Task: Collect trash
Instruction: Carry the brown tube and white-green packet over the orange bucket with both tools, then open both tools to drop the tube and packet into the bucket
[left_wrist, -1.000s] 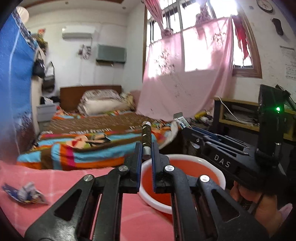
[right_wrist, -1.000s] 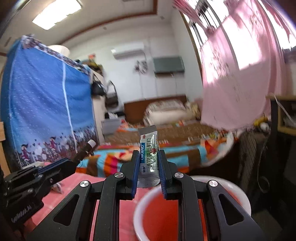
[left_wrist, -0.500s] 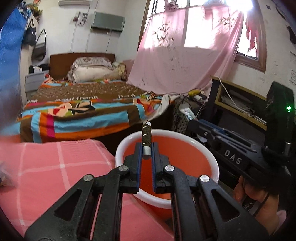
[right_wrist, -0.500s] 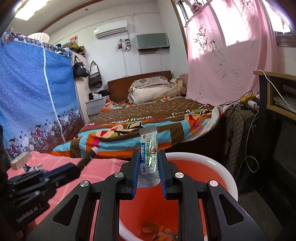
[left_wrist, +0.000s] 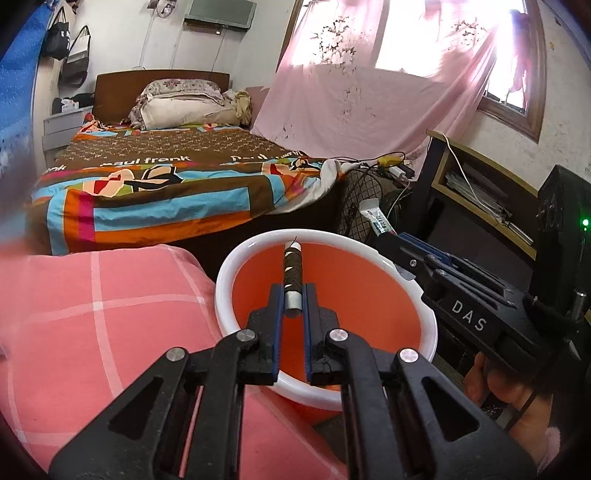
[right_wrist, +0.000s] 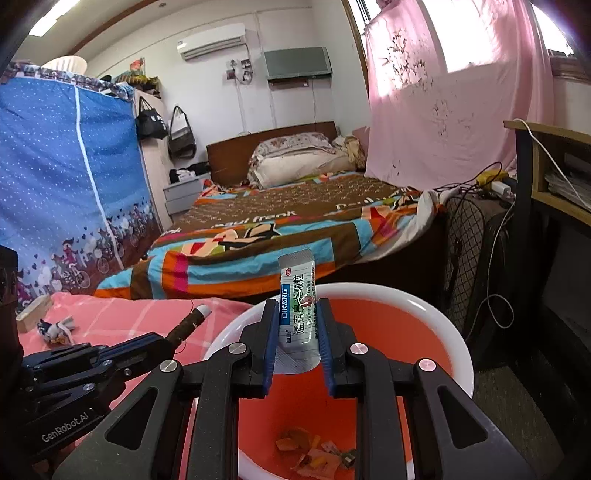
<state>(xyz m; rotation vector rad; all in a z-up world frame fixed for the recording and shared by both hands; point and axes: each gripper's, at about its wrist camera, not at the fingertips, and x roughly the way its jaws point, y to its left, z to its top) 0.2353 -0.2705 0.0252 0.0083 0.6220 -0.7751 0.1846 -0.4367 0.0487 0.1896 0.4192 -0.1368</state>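
1. Far left, on the pink checked tabletop (right_wrist: 122, 317): 1 crumpled wrapper (right_wrist: 57, 328) lying loose, well apart from the bin, with a pale block (right_wrist: 33, 314) just beside it. Judged as trash not yet collected.
2. Left tool (left_wrist: 293, 308): clenched on a thread spool (left_wrist: 292, 271), dark winding, grey end between the pads, loose thread at the tip. Held above the near rim of the red bin (left_wrist: 406, 269), over its mouth. Not yet dropped.
3. Centre, red bin with white rim (right_wrist: 436, 314), standing off the tabletop's edge: scraps (right_wrist: 317, 452) already on the bottom, orange and tan bits. Part of the collecting done.
4. Right tool (right_wrist: 297, 328): clenched on a sachet (right_wrist: 298, 314), white and blue with printed text, upright, poking up past the pads. Positioned over the bin's open mouth. Not yet let go.
5. Progress, as a judgement: mid-task. 2 pieces at the drop point, both awaiting release; at least 1 wrapper left to fetch.
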